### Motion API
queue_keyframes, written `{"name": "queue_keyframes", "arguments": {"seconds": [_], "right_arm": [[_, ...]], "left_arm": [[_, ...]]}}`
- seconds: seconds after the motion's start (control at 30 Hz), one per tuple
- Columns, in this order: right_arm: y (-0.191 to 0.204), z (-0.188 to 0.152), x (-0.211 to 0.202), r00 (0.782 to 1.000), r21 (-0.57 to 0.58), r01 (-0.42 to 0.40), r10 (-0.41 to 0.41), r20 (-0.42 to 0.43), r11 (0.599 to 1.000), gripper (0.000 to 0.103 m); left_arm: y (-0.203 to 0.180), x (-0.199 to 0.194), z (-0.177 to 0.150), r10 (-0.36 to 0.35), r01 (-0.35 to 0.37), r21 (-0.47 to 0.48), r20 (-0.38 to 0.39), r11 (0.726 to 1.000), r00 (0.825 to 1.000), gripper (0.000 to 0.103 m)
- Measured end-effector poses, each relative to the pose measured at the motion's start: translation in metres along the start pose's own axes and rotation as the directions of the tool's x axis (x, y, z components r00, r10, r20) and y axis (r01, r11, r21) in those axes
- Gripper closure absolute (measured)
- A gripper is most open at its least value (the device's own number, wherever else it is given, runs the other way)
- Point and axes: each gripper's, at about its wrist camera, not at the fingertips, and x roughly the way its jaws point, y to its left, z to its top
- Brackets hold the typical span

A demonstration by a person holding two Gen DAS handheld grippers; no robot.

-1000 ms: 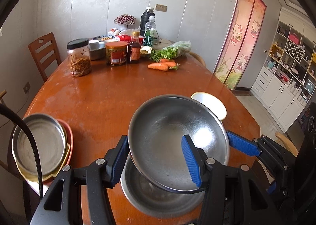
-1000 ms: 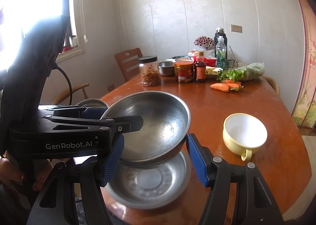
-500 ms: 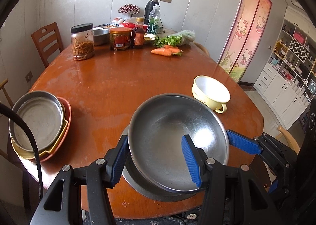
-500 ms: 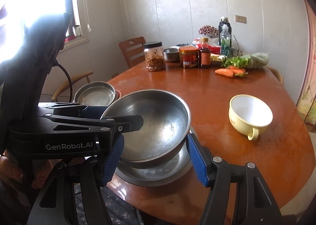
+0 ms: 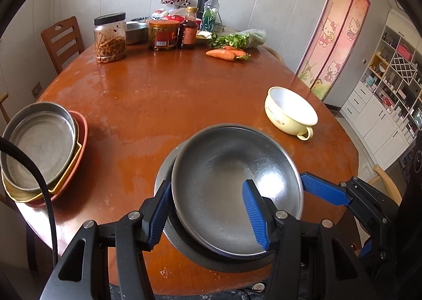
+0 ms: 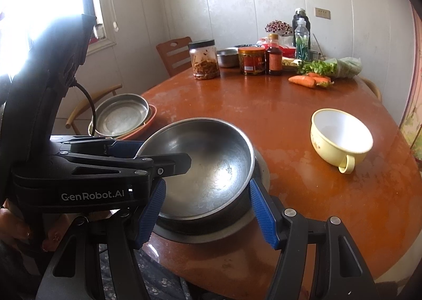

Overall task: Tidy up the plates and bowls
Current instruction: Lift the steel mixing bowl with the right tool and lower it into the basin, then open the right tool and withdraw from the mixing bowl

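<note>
Both tongs have come down with the steel bowl [image 5: 232, 181], so it's now sitting tilted in the wider steel bowl [image 6: 259, 173] near the bench [image 5: 163, 105] front edge; left tongs [image 5: 208, 215] pinch its near rim, one pad inside, one outside; right tongs [image 6: 207, 211] sit half open around its wall, grip unclear; both bowls empty; yellow cup [image 5: 290, 112] beside them is empty too; stacked plates [image 5: 39, 149] at the left edge, steel one on top, nothing in it.
</note>
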Motion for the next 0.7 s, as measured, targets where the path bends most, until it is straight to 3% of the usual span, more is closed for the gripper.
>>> {"name": "queue_keyframes", "arguments": {"seconds": [0.7], "right_arm": [[0.0045,-0.0017,0.0042,1.000,-0.020,0.025,-0.025,0.000,0.999,0.035]], "left_arm": [[0.0039,0.0005,-0.0012,-0.018,0.018,-0.015,0.005,1.000,1.000,0.048]]}}
